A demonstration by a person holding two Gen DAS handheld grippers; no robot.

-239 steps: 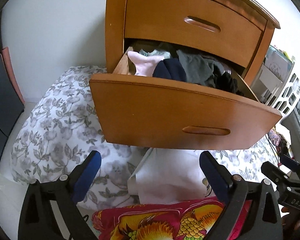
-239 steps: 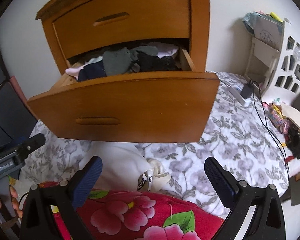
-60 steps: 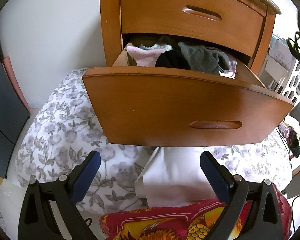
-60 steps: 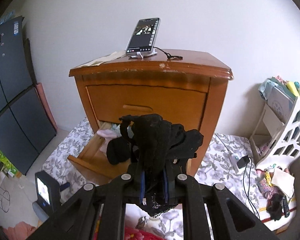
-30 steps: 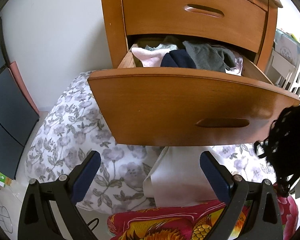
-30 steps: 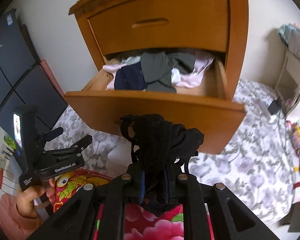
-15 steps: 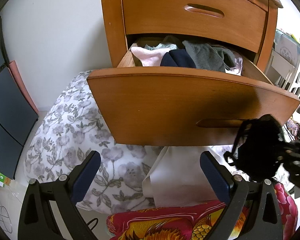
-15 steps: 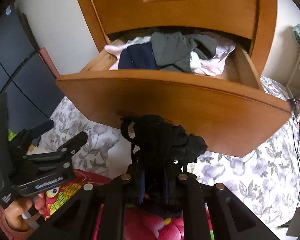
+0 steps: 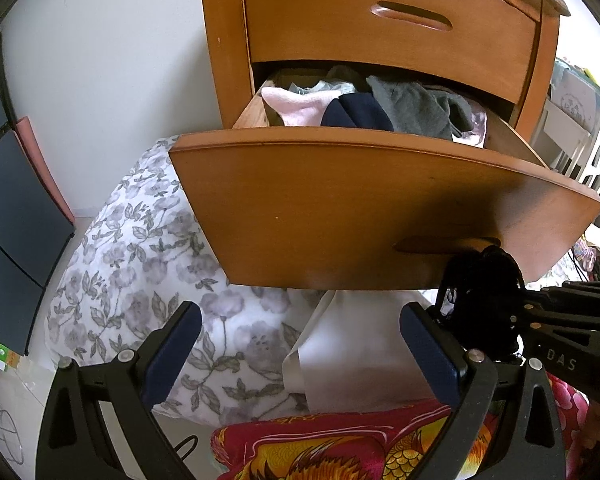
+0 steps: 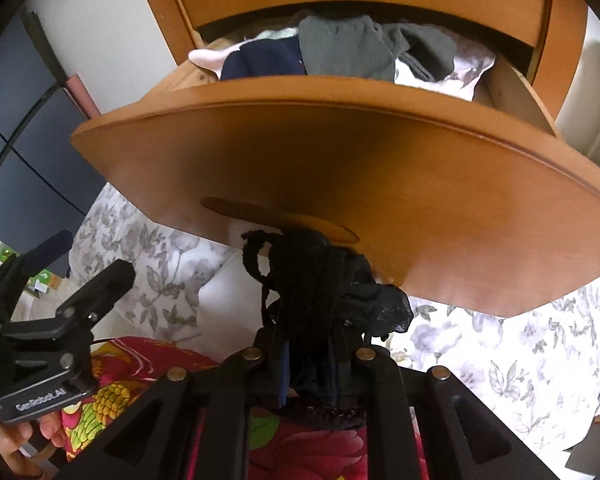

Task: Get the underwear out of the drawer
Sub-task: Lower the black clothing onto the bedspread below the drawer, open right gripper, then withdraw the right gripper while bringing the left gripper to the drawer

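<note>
The open drawer (image 9: 380, 208) juts over the floral bed (image 9: 140, 264), clothes (image 10: 340, 52) heaped inside. Below its front, the right gripper (image 10: 308, 372) pinches black underwear (image 10: 320, 280) between narrow jaws. The left gripper (image 9: 300, 340) stands wide, empty.

Soft daylight fills the room. The drawer front (image 10: 340, 184) looks shadowed and smeared; fisheye edges bend into black.
</note>
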